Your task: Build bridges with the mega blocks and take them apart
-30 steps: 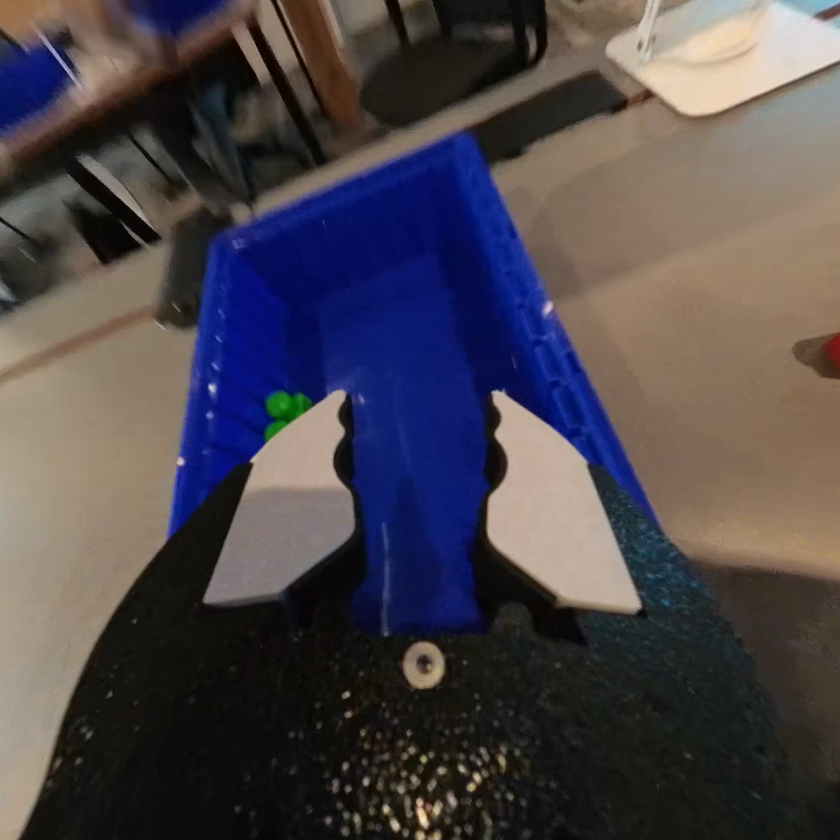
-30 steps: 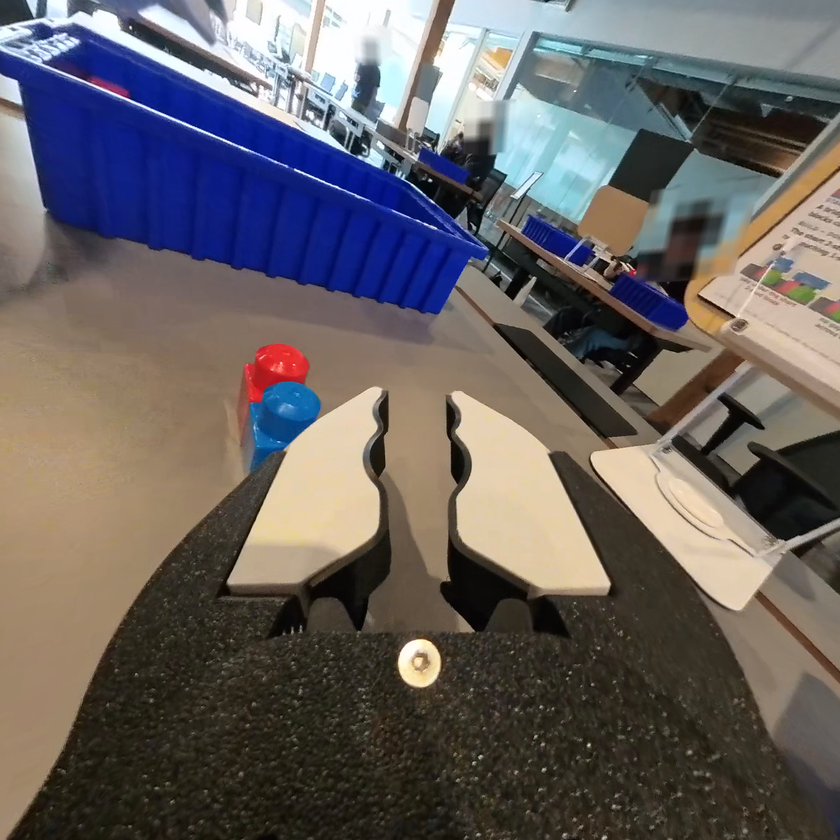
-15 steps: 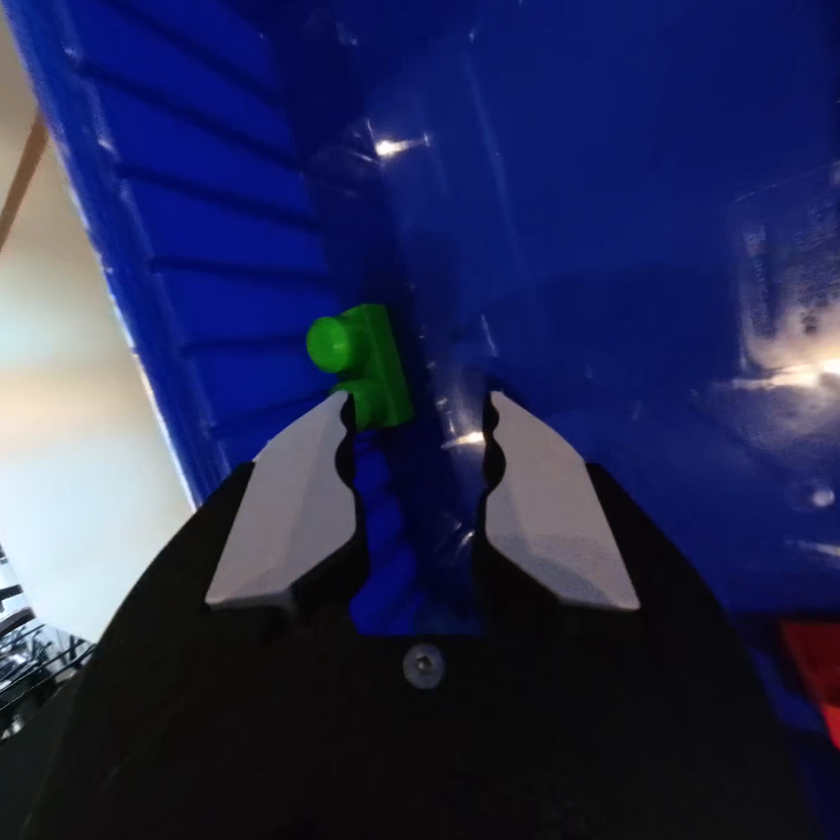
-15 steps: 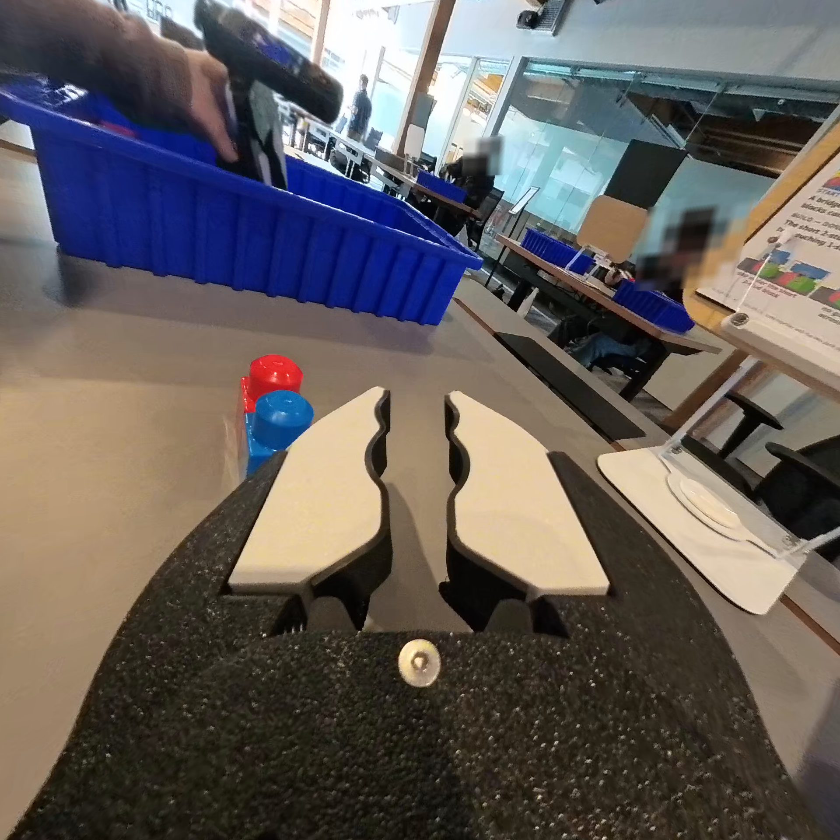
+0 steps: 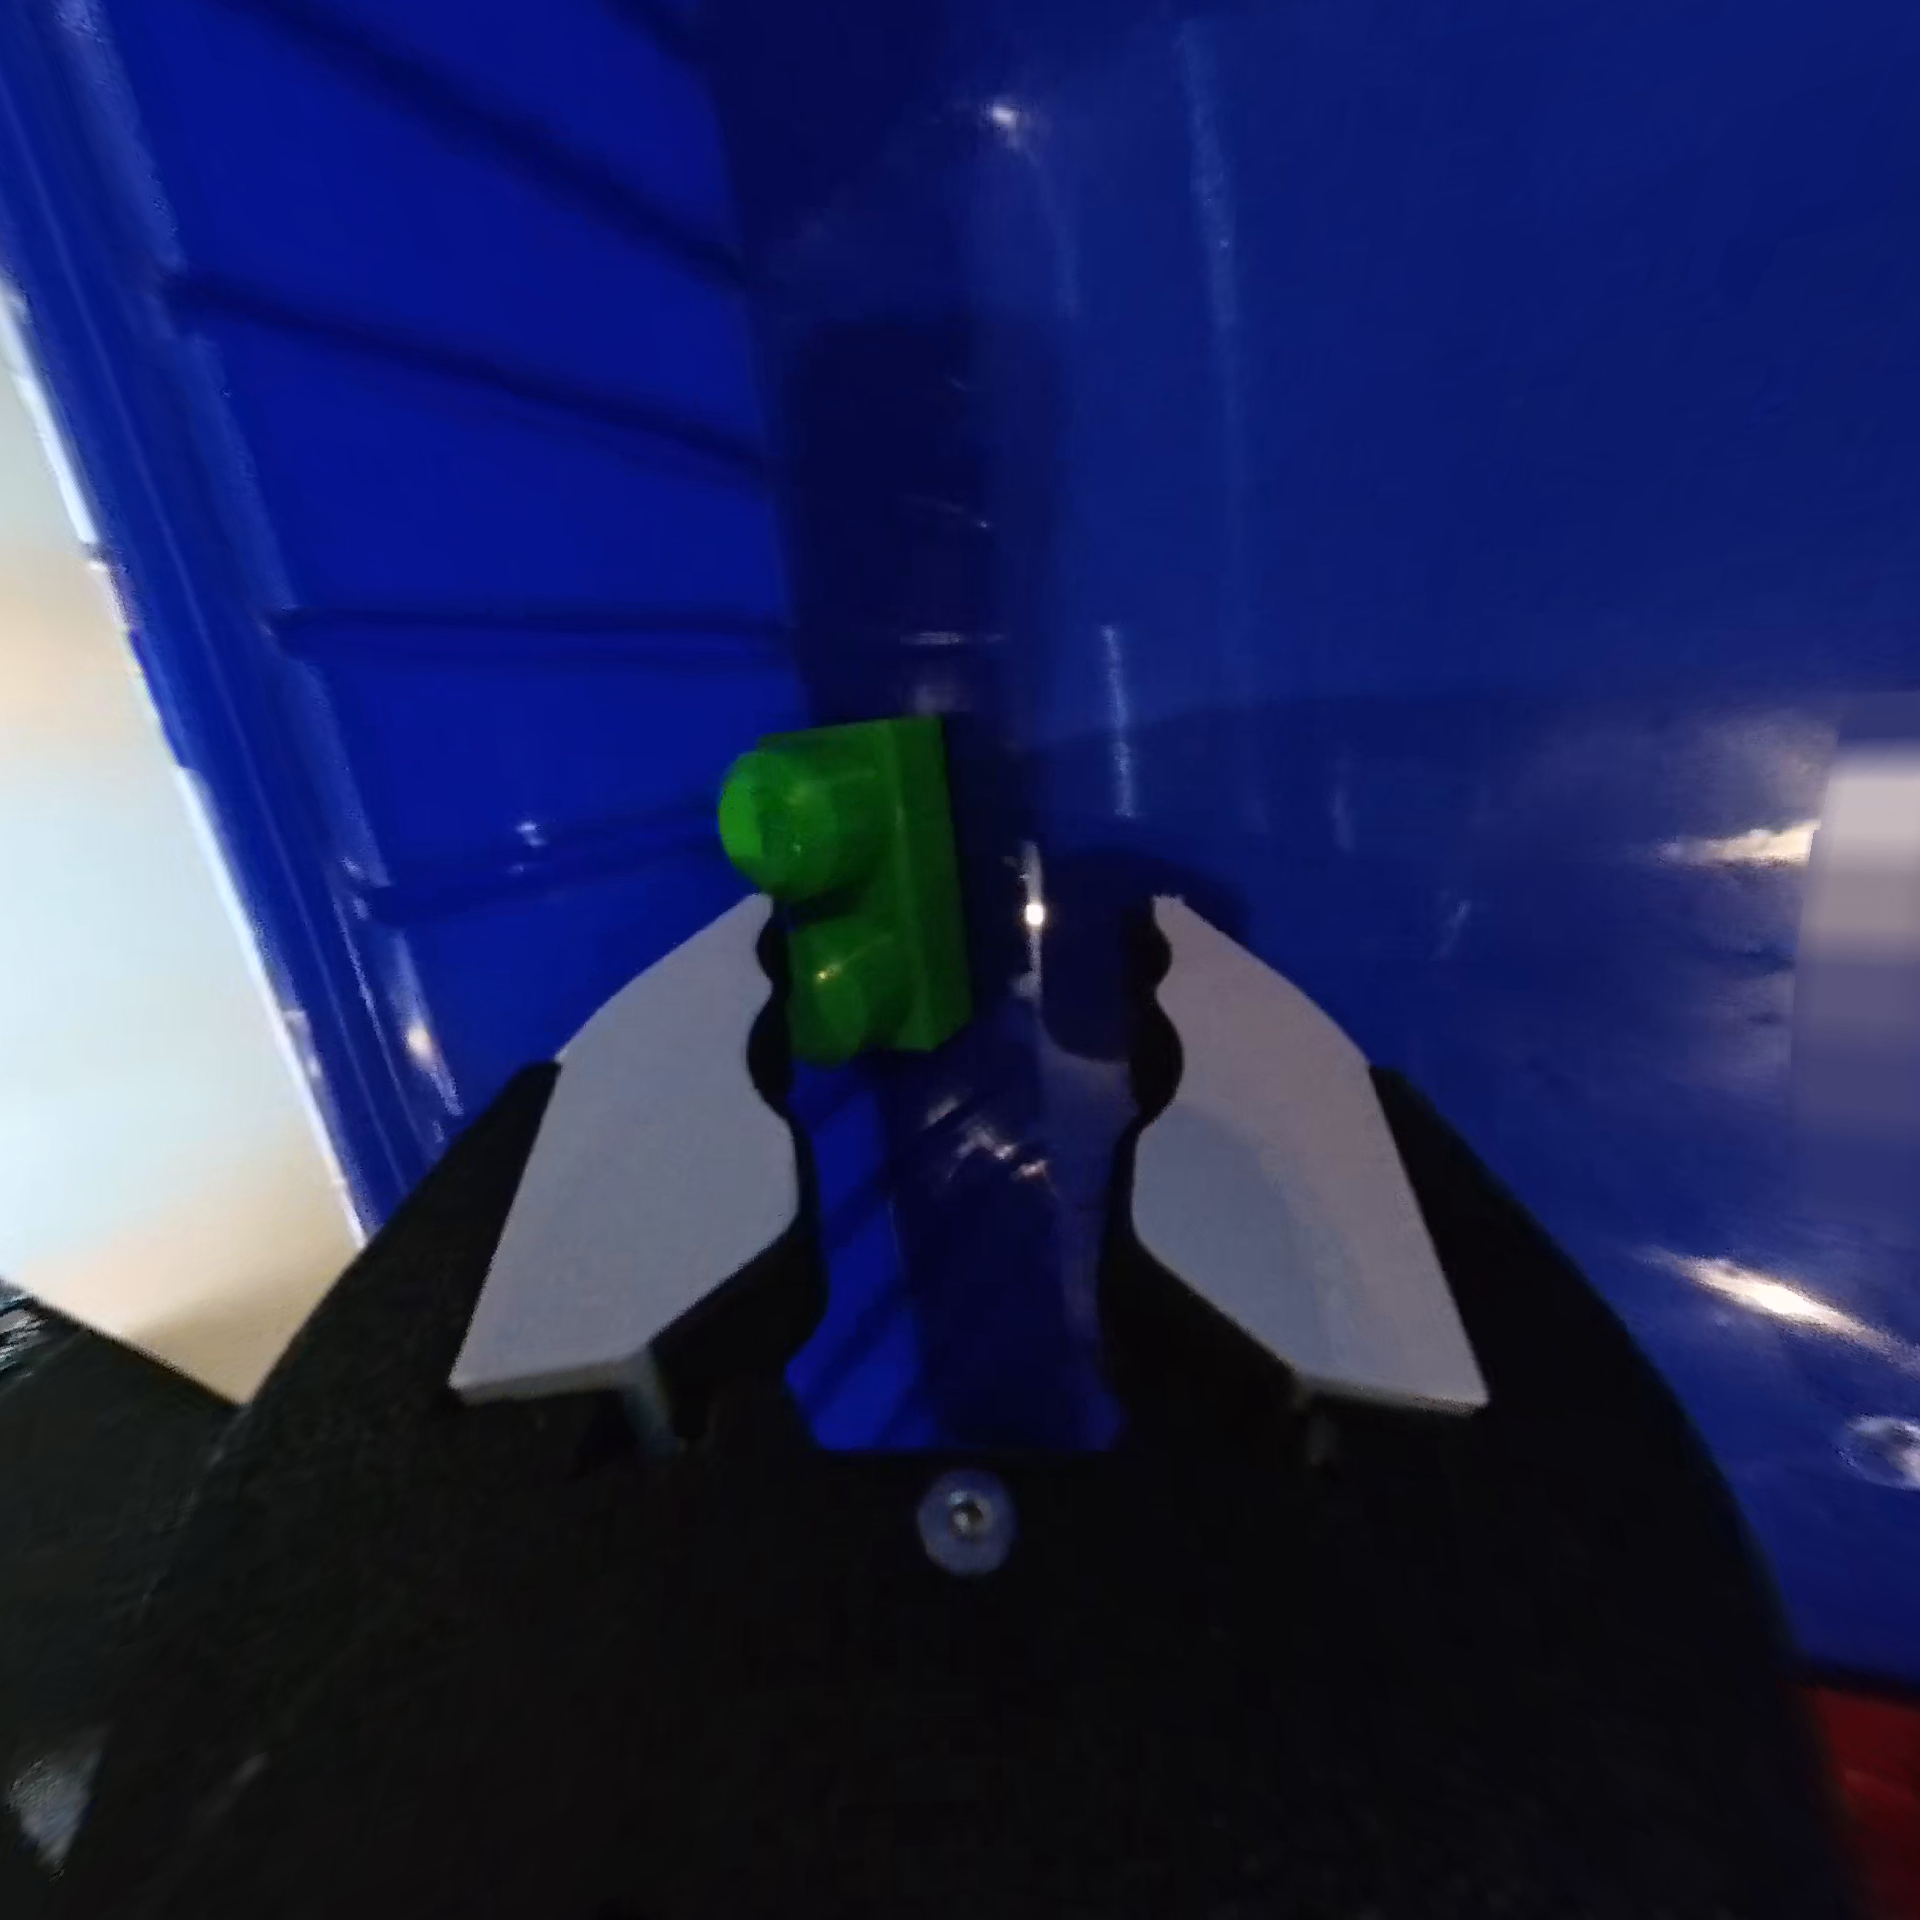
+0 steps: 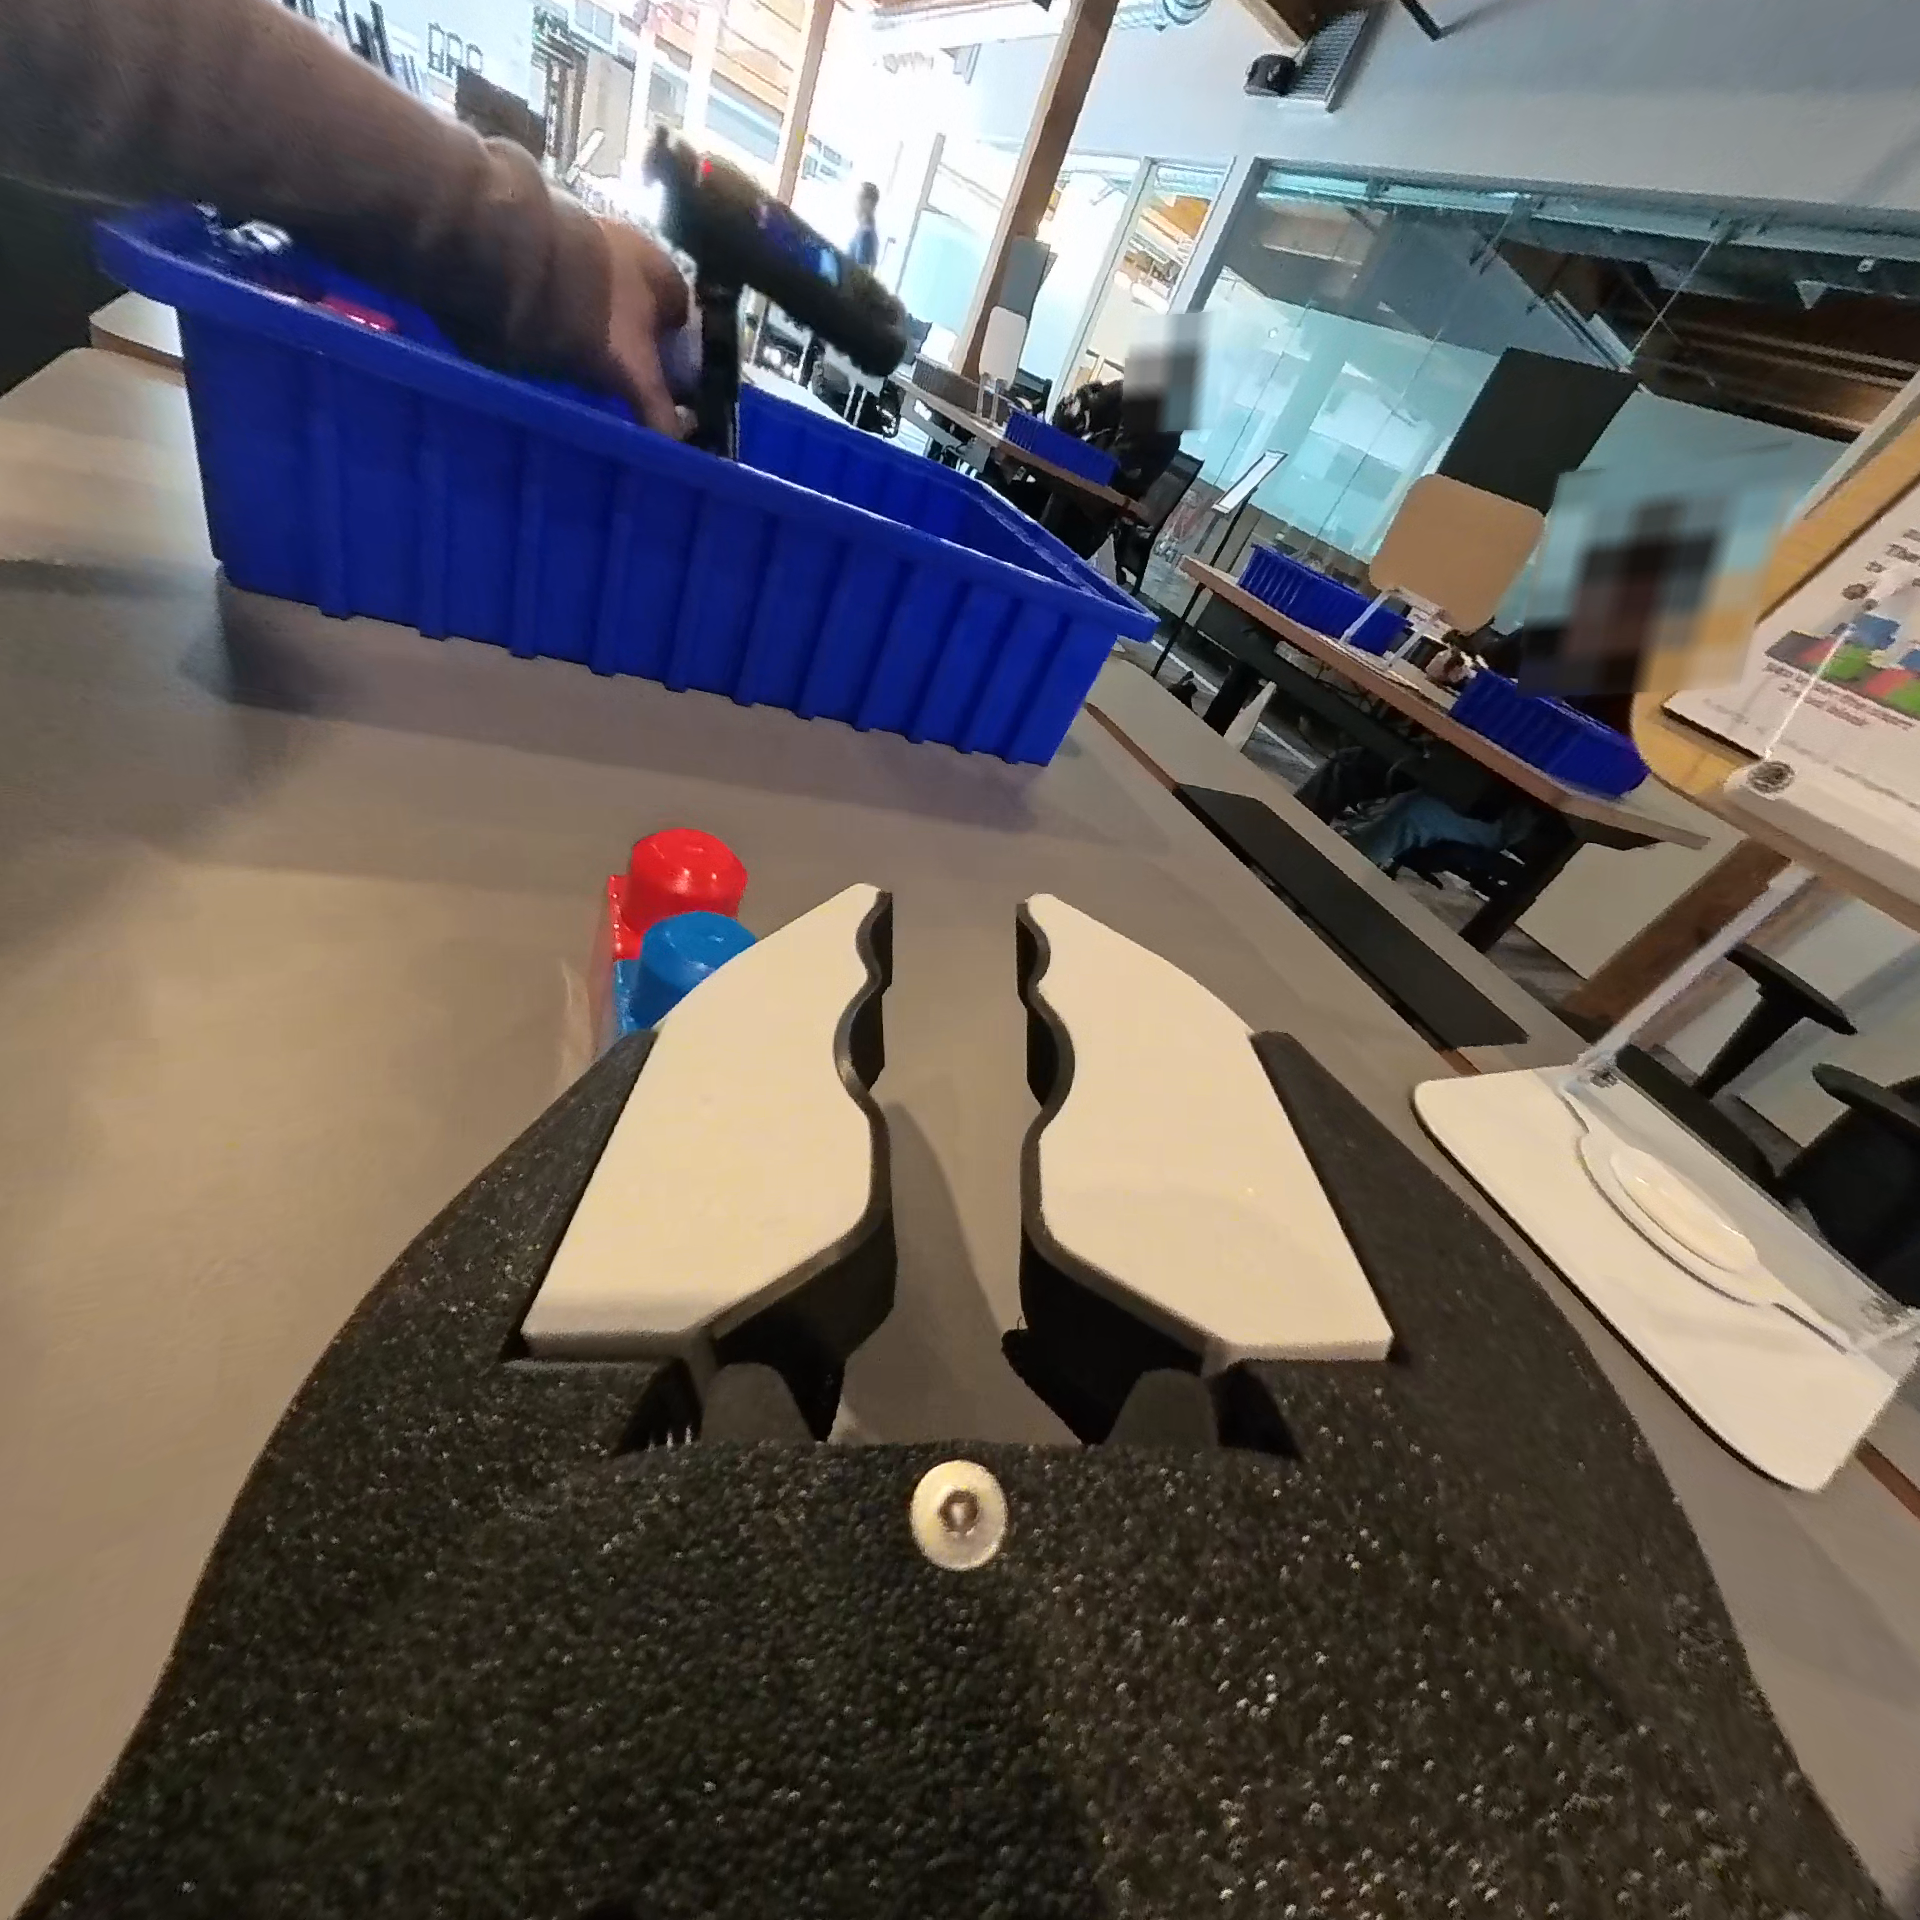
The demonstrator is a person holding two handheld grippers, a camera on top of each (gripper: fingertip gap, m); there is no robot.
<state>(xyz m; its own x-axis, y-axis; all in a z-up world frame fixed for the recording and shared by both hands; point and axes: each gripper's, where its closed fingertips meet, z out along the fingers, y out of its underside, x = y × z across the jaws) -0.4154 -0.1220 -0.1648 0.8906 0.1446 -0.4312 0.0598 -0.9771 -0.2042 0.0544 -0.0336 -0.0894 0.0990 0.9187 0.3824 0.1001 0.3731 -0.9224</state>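
My left gripper [image 5: 961, 920] is open inside the blue bin [image 5: 520, 499]. A green block [image 5: 862, 894] lies on its side against the bin's ribbed wall, partly between my fingertips and close to the left finger [image 5: 665, 1122]. A red block [image 5: 1870, 1766] shows at the lower right edge. My right gripper [image 6: 954, 912] is open and empty, low over the grey table [image 6: 260, 1039]. A red block [image 6: 681, 883] and a blue block [image 6: 681, 966] stand together just left of its left finger. The left gripper [image 6: 769, 301], held by a hand, reaches into the blue bin [image 6: 644, 582].
A white stand base [image 6: 1662, 1247] with a clear sign holder sits at the table's right edge. The bin stands at the back left of the table. Other tables with blue bins [image 6: 1538, 717] and chairs lie beyond the table's edge. Some 50 cm of space lies between my two pairs of fingers.
My left gripper went down from above the bin into it and closed in on the green block, which now sits between the fingertips. My right gripper shifted slightly, staying open by the red and blue blocks.
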